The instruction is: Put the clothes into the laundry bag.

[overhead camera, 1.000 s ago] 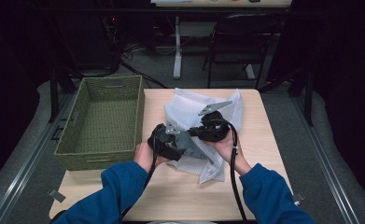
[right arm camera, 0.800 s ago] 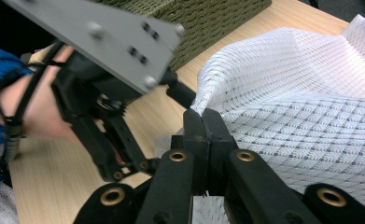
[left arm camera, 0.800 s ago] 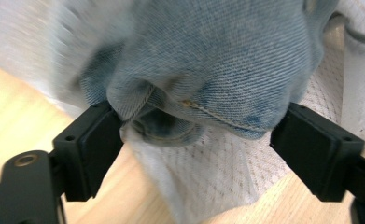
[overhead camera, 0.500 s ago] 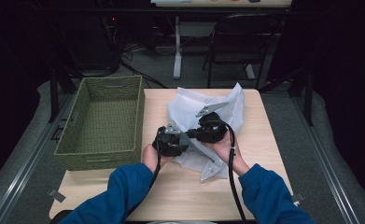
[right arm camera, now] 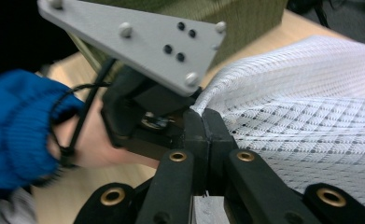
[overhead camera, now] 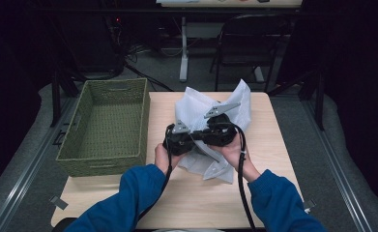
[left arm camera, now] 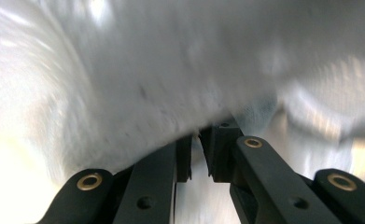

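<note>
White mesh cloth (overhead camera: 196,108), rumpled, is pinched by the right gripper (right arm camera: 207,122) while the left gripper (left arm camera: 200,140) has just been closing onto it.

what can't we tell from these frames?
- High view: both grippers' jaw tips, hidden by the gripper bodies and the white mesh cloth.
- Left gripper view: the left gripper has just been closing; whether its jaws pinch cloth is lost to blur.
- High view: wicker basket contents against its near wall, hidden by that wall.
</note>
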Tool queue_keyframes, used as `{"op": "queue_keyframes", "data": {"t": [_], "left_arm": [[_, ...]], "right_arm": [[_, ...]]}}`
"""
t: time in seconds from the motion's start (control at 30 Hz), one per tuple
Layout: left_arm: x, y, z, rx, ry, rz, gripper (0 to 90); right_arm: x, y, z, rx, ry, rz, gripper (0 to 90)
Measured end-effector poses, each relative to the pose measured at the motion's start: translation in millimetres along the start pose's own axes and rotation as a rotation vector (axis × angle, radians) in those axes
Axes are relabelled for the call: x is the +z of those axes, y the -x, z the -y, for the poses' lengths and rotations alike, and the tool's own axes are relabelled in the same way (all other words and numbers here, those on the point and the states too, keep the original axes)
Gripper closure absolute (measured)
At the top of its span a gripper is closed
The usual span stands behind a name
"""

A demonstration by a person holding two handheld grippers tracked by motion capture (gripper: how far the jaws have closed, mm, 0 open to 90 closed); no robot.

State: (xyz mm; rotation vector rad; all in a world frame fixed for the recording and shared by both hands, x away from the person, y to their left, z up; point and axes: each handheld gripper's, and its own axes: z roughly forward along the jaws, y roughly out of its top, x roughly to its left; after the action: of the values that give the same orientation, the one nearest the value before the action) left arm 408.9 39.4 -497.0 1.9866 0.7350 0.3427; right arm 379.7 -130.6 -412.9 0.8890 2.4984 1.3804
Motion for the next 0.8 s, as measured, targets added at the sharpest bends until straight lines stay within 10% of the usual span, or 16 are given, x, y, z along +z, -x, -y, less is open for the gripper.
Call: {"op": "queue_keyframes", "data": {"t": [0.2, 0.8], "left_arm": [[3.7, -2.9, -14.1, 0.024, -0.009, -0.027, 82.6], [2.5, -22.8, 14.8, 0.008, -0.164, 0.002, 64.7]], "right_arm": [[-23.4, 1.3, -7.2, 0.011, 0.069, -0.004, 90.0], [17.0, 22.1, 25.5, 0.062, -0.158, 0.002, 90.0]]}}
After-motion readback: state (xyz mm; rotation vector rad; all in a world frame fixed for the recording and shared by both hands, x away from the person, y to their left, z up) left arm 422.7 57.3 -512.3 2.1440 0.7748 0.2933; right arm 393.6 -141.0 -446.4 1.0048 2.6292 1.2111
